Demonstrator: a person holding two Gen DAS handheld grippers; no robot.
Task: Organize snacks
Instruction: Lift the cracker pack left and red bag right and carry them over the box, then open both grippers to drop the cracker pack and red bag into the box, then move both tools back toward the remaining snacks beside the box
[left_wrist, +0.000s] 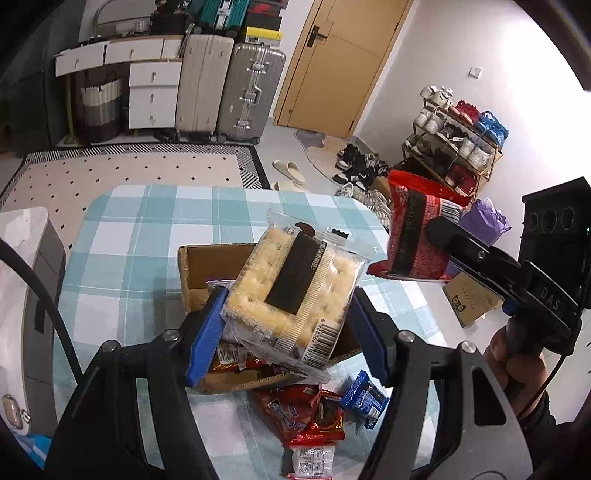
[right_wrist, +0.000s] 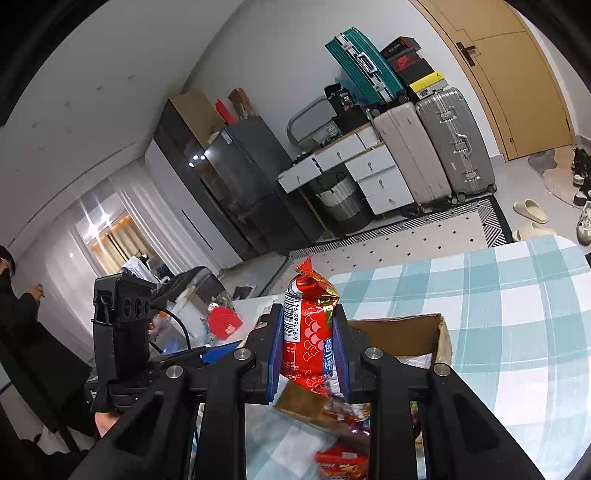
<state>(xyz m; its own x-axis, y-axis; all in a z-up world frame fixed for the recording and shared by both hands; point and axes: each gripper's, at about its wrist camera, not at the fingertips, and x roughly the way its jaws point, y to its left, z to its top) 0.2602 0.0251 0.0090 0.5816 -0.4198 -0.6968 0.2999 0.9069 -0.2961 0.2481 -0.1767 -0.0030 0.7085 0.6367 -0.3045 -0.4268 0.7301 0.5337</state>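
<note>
1. Blue pads of the left gripper (left_wrist: 288, 325) sit closest to the lens, clamped at a middling width on the two side edges of a clear cracker packet (left_wrist: 295, 291).
2. That packet hangs directly above the open cardboard box (left_wrist: 221, 258); its long axis runs away from the camera, tilted up to the right, with the barcode end nearest the fingers.
3. Judged from this, the coming move is a short drop: the box mouth lies straight below the left fingers, so the left hand is the nearer of the two.
4. The right gripper (right_wrist: 308, 347) is shut tight on a red foil snack (right_wrist: 308, 332), held upright with its crimped top above the pads.
5. In the left view, the red snack hangs to the right of the box, off past the table's far corner, so it has further to travel.
6. The box already holds wrappers, and the packet is broad against the opening; it may catch on the rim or rest on top of the pile.
7. Loose snacks (left_wrist: 310, 410) and a blue packet (left_wrist: 364, 398) lie on the checked tablecloth (left_wrist: 147, 229) just in front of the box, still unsorted.
8. Both grippers converge on one box, so they could crowd each other.
</note>
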